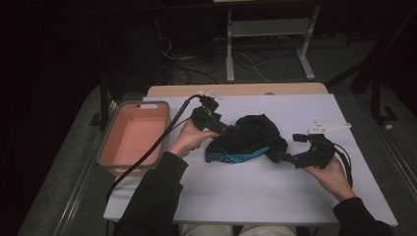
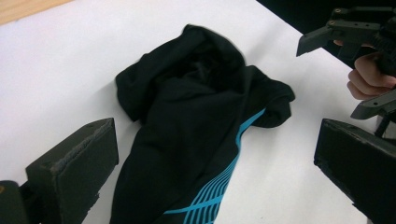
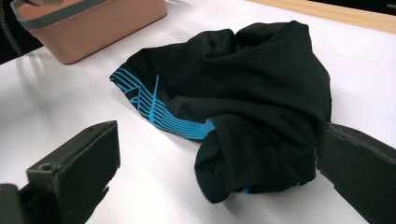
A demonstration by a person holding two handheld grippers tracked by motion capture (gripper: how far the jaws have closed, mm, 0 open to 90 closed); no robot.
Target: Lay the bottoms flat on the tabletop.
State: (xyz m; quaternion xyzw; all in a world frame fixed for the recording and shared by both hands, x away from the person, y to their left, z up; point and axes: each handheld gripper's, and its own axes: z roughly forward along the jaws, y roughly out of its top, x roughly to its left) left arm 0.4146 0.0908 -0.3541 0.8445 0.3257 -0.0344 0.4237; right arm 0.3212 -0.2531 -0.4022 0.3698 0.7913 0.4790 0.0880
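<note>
A crumpled black garment (image 1: 248,137) with blue stripes lies on the white tabletop (image 1: 255,191). My left gripper (image 1: 230,130) is at the garment's left end, its jaws wide open. In the left gripper view the garment (image 2: 196,121) lies ahead and runs down between the jaws of the left gripper (image 2: 214,140) without being pinched. My right gripper (image 1: 287,158) is at the garment's right end, also open. In the right gripper view a folded edge of the garment (image 3: 252,93) lies between the spread jaws of the right gripper (image 3: 215,140), close to the right-hand one.
A pink bin (image 1: 130,137) with a grey rim stands at the table's left edge, and its wall (image 3: 102,32) shows in the right gripper view. A wooden strip (image 1: 236,90) runs along the far edge. Cables and a metal stand are on the floor beyond.
</note>
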